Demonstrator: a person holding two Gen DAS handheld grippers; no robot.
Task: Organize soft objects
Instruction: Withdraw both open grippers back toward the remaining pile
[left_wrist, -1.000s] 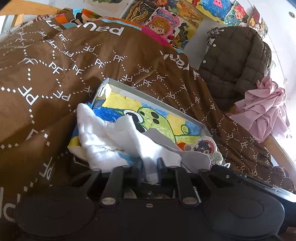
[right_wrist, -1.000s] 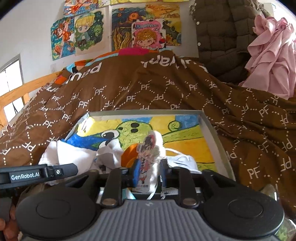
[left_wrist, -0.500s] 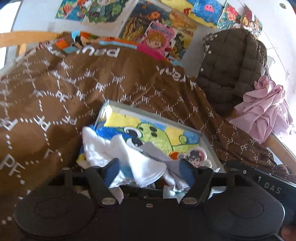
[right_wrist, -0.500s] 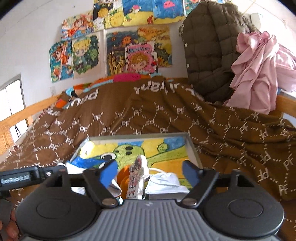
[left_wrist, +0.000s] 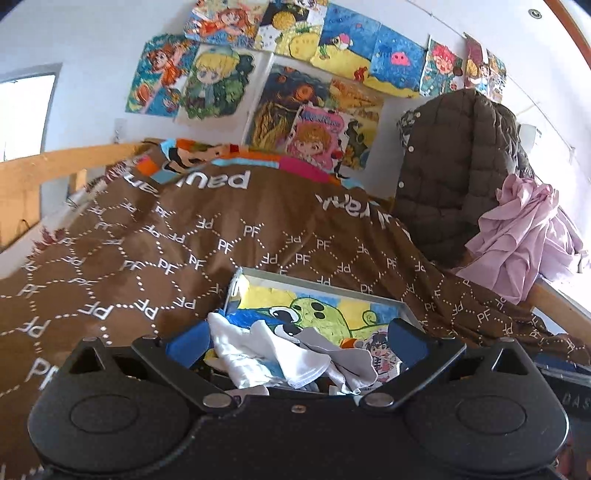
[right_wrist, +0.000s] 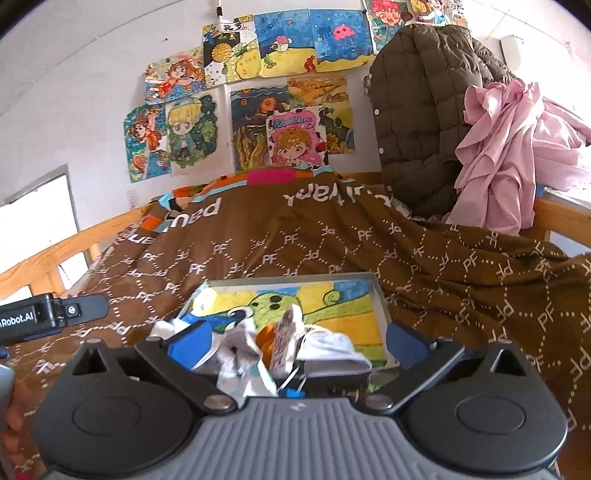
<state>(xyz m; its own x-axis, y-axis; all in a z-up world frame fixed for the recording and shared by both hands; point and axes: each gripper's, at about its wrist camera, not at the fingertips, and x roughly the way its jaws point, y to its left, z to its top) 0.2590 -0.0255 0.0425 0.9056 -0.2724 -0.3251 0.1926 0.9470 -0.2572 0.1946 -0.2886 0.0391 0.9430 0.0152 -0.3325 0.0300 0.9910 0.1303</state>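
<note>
A shallow grey tray (left_wrist: 321, 282) with a cartoon drawing on its bottom lies on the brown bedspread. In its near end lie crumpled white cloths (left_wrist: 258, 350), a grey cloth (left_wrist: 332, 354) and a small cartoon-figure soft piece (left_wrist: 380, 354). My left gripper (left_wrist: 297, 341) hovers just short of the pile; its jaws are opening and touch nothing. In the right wrist view the same tray (right_wrist: 291, 277) holds the white cloths (right_wrist: 236, 347) and the figure piece (right_wrist: 284, 339), which stands on edge. My right gripper (right_wrist: 297, 344) is also opening, its blue pads (right_wrist: 190, 345) clear of everything.
The brown patterned quilt (right_wrist: 332, 240) covers the bed all around the tray. A wooden rail (right_wrist: 55, 254) runs along the left. A brown padded jacket (right_wrist: 417, 110) and a pink cloth (right_wrist: 509, 155) hang at the right. Drawings (right_wrist: 288, 136) cover the wall.
Both grippers went from shut to wide open. The left let go of a white cloth, the right of the figure piece. Both drew back and up from the tray.
</note>
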